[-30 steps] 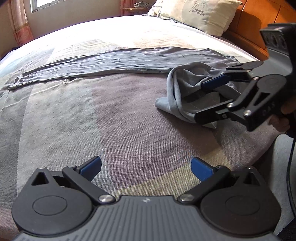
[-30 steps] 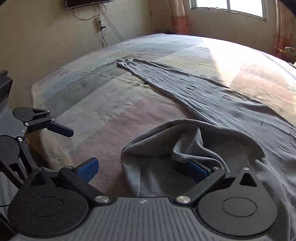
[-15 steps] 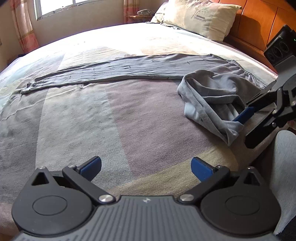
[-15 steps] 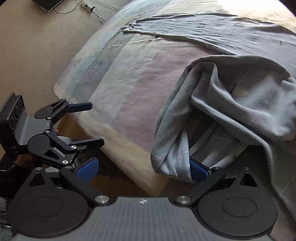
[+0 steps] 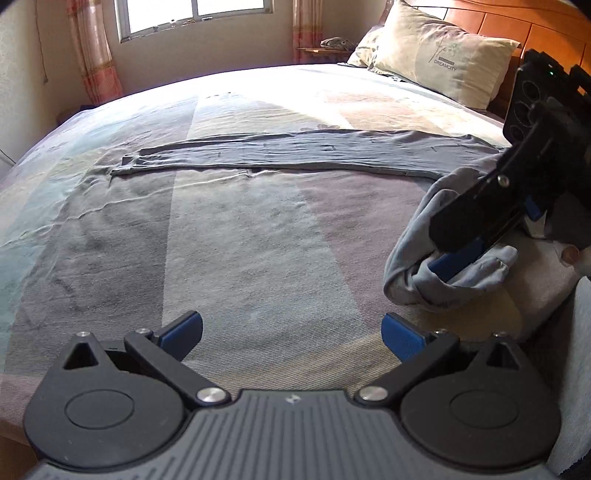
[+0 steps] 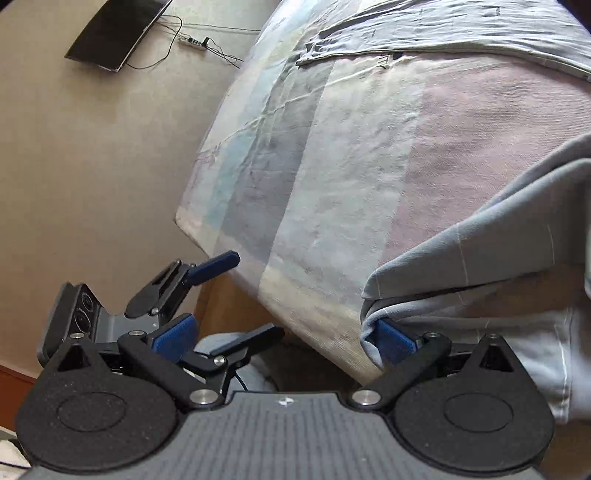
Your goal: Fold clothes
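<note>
- While the left view takes in the whole bed, window and pillow, the right view shows the bed's edge, a wall and a dark screen.
- Left gripper: jaws wide apart, holding nothing, above the striped woven cover.
- Right gripper: jaws spread; 1 blue pad sits inside a fold of the grey garment. Whether it grips, I cannot tell.
- Garment: soft knit, 1 long part flat across the bed, the rest bunched at the near edge.
- Since 0.5 s ago, the right gripper has tilted farther over the bunch.
</note>
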